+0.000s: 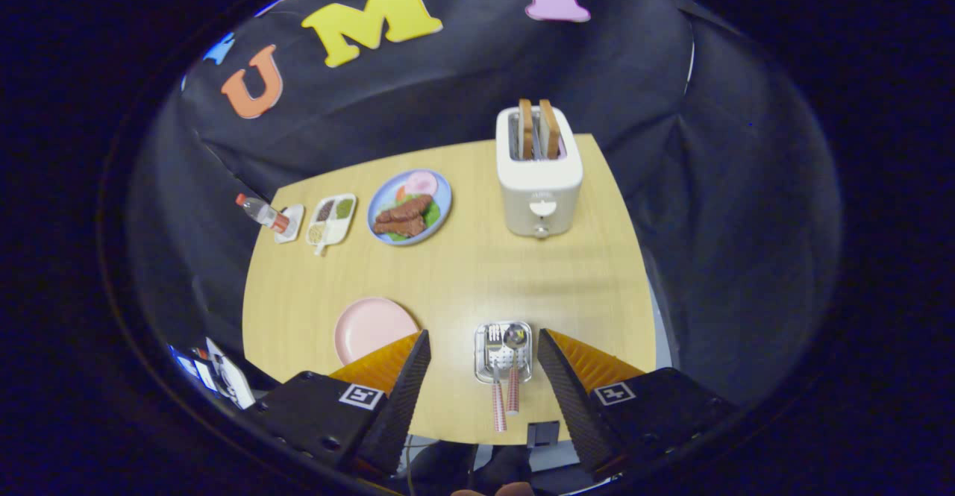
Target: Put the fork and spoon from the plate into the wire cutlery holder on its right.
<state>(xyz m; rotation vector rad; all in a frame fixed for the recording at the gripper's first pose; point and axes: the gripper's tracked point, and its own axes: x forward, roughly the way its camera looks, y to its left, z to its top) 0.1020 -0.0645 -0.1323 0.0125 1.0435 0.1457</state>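
The fork [494, 377] and spoon [514, 369] both stand in the wire cutlery holder [503, 352], apparently heads down, between the gripper [483, 347] fingers, which are spread wide and hold nothing. The pink plate [371, 326] to its left is bare, so the task appears complete. Both sit on a light wooden table [477, 280] alongside a toaster [539, 175] and a food plate [409, 207].

Left finger [406, 377] of the spread claw [483, 347] hides the plate's [369, 324] near rim; bottle [261, 212] label too small to tell.
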